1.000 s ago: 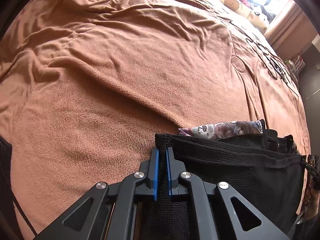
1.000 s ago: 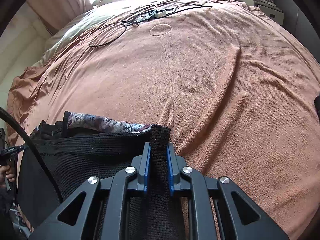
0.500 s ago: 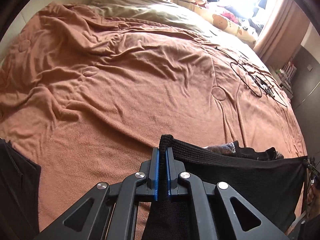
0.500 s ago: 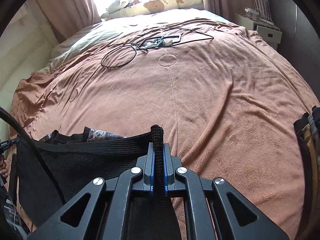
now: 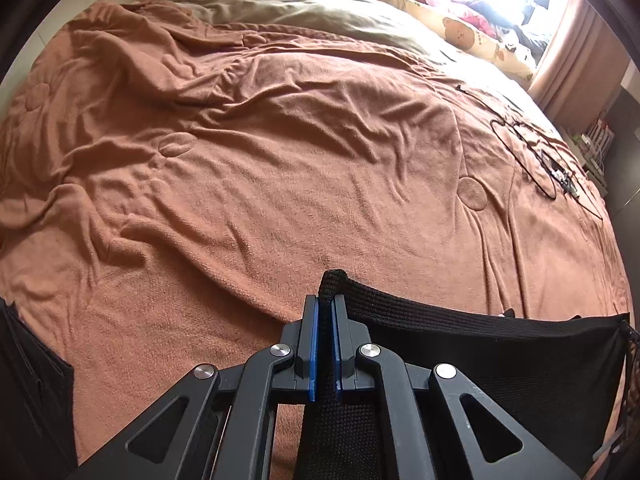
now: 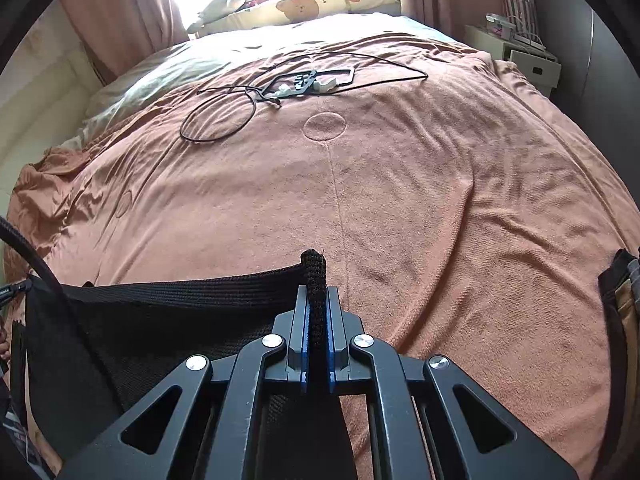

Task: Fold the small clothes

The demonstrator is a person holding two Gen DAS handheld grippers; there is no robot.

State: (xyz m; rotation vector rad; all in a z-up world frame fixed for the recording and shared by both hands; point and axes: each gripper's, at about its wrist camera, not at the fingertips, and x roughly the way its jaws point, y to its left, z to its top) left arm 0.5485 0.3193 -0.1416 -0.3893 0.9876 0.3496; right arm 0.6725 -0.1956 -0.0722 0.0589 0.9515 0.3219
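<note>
A black knit garment [image 5: 480, 352] hangs stretched between my two grippers above the brown blanket. My left gripper [image 5: 325, 308] is shut on its left top corner, and the ribbed edge runs off to the right. In the right wrist view the same black knit garment [image 6: 160, 320] spreads to the left, with my right gripper [image 6: 317, 300] shut on its right top corner. The cloth is lifted clear of the bed. What lies below and behind it is hidden.
The brown blanket [image 5: 280, 160] covers the bed, wrinkled at the left. Black cables and small devices [image 6: 296, 84] lie toward the far side. Pillows and plush toys [image 6: 304, 4] line the window end. A white nightstand [image 6: 524, 60] stands right. Dark folded clothes [image 6: 620, 300] sit at the right edge.
Both grippers have risen with the black garment. The patterned cloth seen behind its top edge a second ago is now out of sight, and more of the bed shows.
</note>
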